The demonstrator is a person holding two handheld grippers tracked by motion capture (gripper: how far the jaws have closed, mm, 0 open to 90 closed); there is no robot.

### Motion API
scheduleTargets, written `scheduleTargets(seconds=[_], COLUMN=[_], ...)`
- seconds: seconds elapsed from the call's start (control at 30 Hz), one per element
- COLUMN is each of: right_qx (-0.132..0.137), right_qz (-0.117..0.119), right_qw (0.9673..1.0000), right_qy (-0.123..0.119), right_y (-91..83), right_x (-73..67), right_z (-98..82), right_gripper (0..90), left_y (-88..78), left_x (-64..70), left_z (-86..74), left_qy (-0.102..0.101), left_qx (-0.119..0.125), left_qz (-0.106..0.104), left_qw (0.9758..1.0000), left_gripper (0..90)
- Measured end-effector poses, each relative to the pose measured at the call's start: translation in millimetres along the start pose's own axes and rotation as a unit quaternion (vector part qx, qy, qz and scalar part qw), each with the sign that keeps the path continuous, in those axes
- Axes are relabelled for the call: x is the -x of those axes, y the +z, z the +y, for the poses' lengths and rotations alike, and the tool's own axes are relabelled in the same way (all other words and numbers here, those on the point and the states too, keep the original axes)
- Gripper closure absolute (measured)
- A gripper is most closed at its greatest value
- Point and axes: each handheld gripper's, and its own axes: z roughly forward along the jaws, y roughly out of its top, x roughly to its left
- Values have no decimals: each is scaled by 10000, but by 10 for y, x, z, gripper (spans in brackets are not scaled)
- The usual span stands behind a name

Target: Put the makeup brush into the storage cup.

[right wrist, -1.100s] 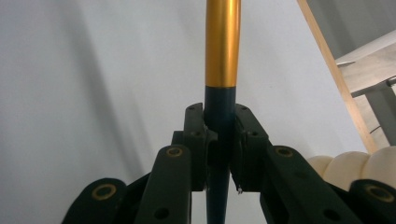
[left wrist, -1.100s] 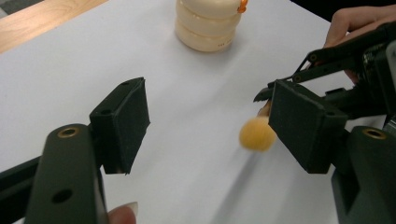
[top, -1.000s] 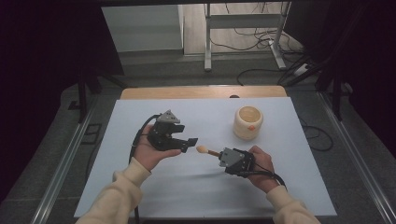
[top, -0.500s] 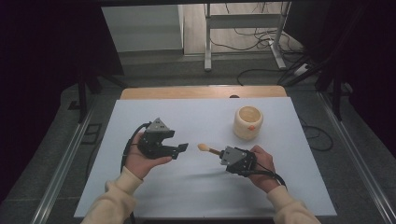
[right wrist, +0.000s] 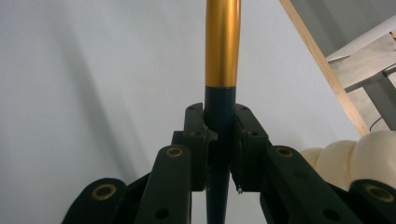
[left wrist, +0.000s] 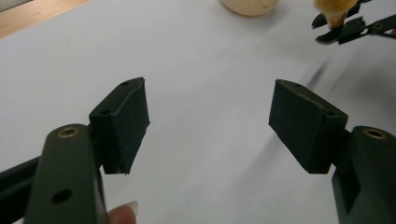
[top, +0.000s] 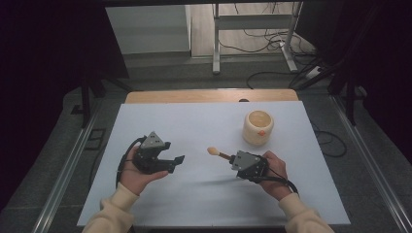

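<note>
Now the left gripper [top: 176, 162] has drawn back toward the lower left of the frame, fingers [left wrist: 122, 122] spread and empty, leaving the brush [top: 217, 153] clamped in the right gripper [top: 232, 158] alone at centre, above the surface [top: 194, 126], presumably bound for the cream cup [top: 258, 127].

The high view looks forward and down from above the person's side, taking in the whole white counter [top: 204, 121] and the floor beyond it. The left gripper view rides low over the counter [left wrist: 201, 93], looking along the left gripper [left wrist: 210, 121] toward the cream cup [left wrist: 250, 5] and the right gripper [left wrist: 348, 28] with its brush [left wrist: 332, 11]; the high view shares these: cup [top: 258, 127], brush [top: 217, 153]. The right gripper view sits very close behind the right gripper [right wrist: 219, 140], facing along the brush handle [right wrist: 223, 46] toward the counter's far wooden edge [right wrist: 322, 70].
</note>
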Motion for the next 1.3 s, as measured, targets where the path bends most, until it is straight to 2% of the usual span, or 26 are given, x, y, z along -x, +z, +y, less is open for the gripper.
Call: scheduleTargets(seconds=[0.33, 0.53, 0.83, 1.1, 1.3], right_qx=[37, 95, 211, 311, 506], right_qz=[-37, -76, -98, -177, -181], right_qw=[10000, 9998, 9993, 9983, 9962], right_qy=[77, 130, 277, 460, 685], right_y=[-30, -50, -77, -114, -148], right_x=[16, 34, 65, 103, 160], right_z=[-4, -7, -12, -21, -33], right_gripper=[785, 785, 786, 785, 786], left_y=[-32, -41, -4, 13, 2], left_x=[-94, -179, -290, -307, -303], left_z=[-246, -418, -708, -811, -860], left_qy=[41, -138, -328, -351, -334], left_qx=[-60, -141, -406, -512, -560], left_qz=[149, 235, 348, 389, 418], left_qw=[9999, 9995, 9980, 9973, 9970], left_gripper=[285, 281, 266, 249, 242])
